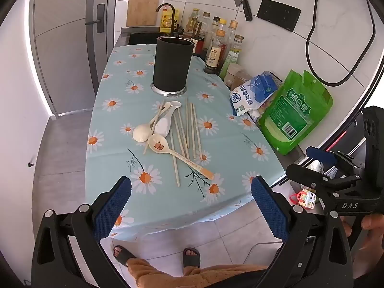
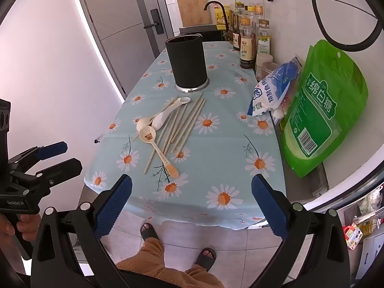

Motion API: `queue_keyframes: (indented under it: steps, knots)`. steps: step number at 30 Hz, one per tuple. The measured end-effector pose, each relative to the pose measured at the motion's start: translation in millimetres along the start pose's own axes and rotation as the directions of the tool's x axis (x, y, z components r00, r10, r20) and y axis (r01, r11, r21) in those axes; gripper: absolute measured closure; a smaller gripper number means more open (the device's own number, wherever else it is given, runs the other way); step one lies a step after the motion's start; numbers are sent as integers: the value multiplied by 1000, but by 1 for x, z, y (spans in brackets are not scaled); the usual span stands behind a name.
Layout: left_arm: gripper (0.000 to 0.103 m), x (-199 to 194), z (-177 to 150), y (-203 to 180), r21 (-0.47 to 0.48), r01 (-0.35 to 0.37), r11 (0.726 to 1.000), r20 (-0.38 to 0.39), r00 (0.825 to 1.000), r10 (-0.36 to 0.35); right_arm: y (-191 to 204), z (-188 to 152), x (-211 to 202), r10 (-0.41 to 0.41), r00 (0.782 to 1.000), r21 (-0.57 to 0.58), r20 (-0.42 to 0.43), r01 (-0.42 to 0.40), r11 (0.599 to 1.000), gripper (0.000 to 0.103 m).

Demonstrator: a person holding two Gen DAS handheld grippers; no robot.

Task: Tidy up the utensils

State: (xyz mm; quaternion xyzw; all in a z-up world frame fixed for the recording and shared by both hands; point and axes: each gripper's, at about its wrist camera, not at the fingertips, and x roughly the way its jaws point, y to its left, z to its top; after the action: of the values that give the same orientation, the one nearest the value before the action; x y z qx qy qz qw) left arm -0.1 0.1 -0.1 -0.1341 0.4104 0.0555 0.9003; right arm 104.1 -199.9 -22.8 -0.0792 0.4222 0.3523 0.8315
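A: While the person stood at the near edge in dark slippers (image 1: pixel 191 257) on pale floor tiles, what did the grippers do?

B: The left gripper (image 1: pixel 190 206) and the right gripper (image 2: pixel 191 205) both hung over that edge, jaws spread wide, nothing between them.

A: And the surface?

B: A light blue daisy tablecloth (image 1: pixel 230 144) covered the table. At its middle lay the spoons (image 1: pixel 158 129) and the chopsticks (image 1: pixel 192 129) in one loose heap. Just beyond stood the black utensil holder (image 1: pixel 173 66), upright on a metal base.

A: Further off?

B: A green sugar bag (image 2: pixel 321 110) and a blue-and-white bag (image 2: pixel 276 91) leaned at the right wall, sauce bottles (image 1: pixel 220 48) behind them. Farthest were a faucet (image 1: pixel 168 12), a wooden cutting board (image 1: pixel 143 7) and a grey door (image 1: pixel 69 36).
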Motion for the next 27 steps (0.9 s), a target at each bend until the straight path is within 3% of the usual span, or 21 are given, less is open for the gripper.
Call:
queue_keyframes:
  steps: [27]
  knots:
    - [6, 5, 3, -3, -6, 11, 1000, -5, 1000, -11, 1, 2, 1, 2, 1000, -17, -3, -2, 1000, 4]
